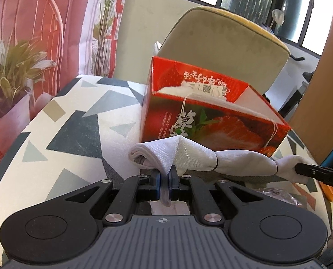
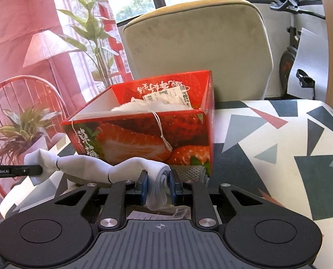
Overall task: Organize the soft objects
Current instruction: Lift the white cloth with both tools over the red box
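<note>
A pair of white socks (image 1: 211, 159) hangs stretched between my two grippers, just in front of a red strawberry-print box (image 1: 211, 116). My left gripper (image 1: 165, 177) is shut on one end of the socks. My right gripper (image 2: 158, 182) is shut on the other end (image 2: 157, 174); it shows at the right edge of the left wrist view (image 1: 301, 168). The socks (image 2: 88, 165) sag slightly above the table. The box (image 2: 144, 134) is open on top and holds white cloth with paper tags (image 2: 166, 98).
The table (image 1: 65, 134) has a white cloth with grey and blue triangles. A beige chair (image 2: 200, 49) stands behind the box. A potted plant (image 1: 11, 71) and a red chair (image 1: 27, 22) are at the left. A grey mesh item (image 2: 189, 171) lies under the box's front.
</note>
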